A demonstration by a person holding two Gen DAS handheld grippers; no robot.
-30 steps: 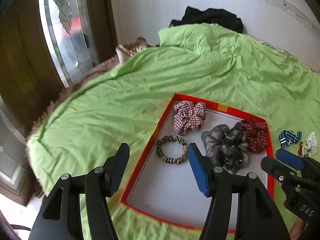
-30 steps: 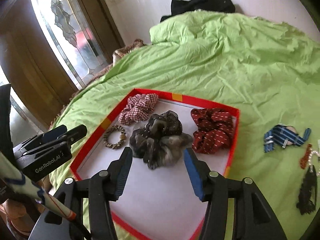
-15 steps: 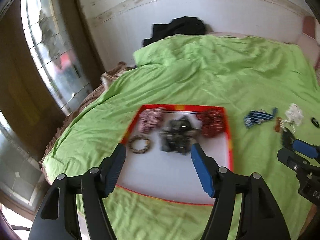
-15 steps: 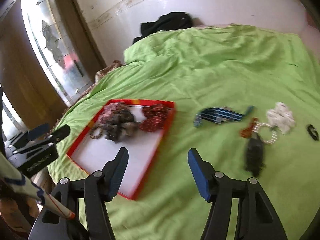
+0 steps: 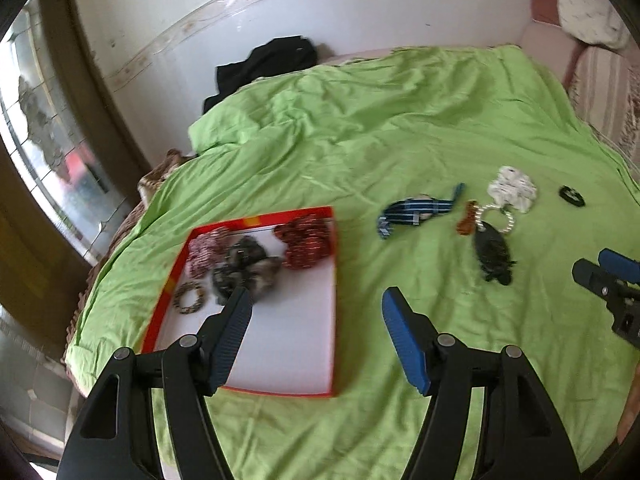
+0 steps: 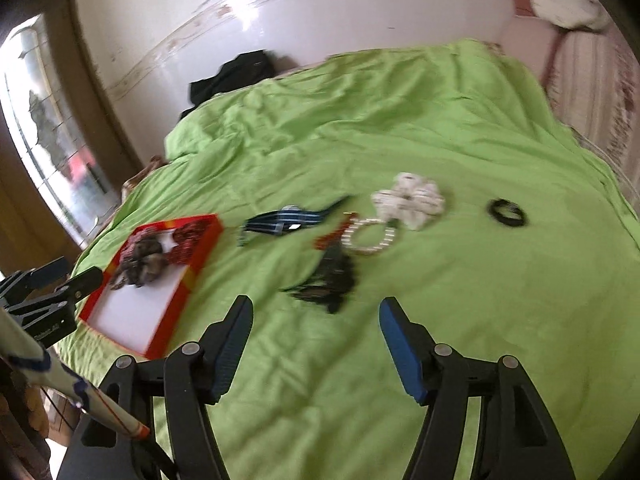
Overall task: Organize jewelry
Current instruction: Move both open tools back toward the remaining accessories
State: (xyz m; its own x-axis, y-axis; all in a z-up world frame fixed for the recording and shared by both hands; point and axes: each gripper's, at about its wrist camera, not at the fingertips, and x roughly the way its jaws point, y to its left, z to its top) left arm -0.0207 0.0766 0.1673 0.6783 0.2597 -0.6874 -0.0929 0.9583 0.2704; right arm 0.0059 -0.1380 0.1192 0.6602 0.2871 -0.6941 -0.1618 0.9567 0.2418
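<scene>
Jewelry and hair pieces lie in two groups on your green bedspread (image 5: 360, 152). Inside the red-rimmed tray (image 5: 335, 264) sit a dark red scrunchie (image 5: 306, 242), a grey scrunchie (image 5: 244, 270), a plaid scrunchie (image 5: 204, 250) and a leopard-print hair tie (image 5: 190, 298), all crowded toward the tray's far end. Well apart from the tray, loose on the cover, are a blue striped bow (image 6: 284, 222), a white scrunchie (image 6: 410, 200), a pearl bracelet (image 6: 370, 236), a small red-brown clip (image 6: 330, 236), a black feathery clip (image 6: 328, 282) and a black hair tie (image 6: 506, 212).

Your left gripper (image 5: 316, 312) angles down toward the bed, its fingers straddling the tray's right rim from above. The jaws are spread with nothing between them.

Your right gripper (image 6: 316, 318) also tilts downward, hovering above bare cover just short of the black feathery clip. Its jaws are opening, and they hold nothing.

Each gripper shows at the edge of the other's view. Lettering on the left gripper's side, seen from the right wrist, is too blurred to read.
</scene>
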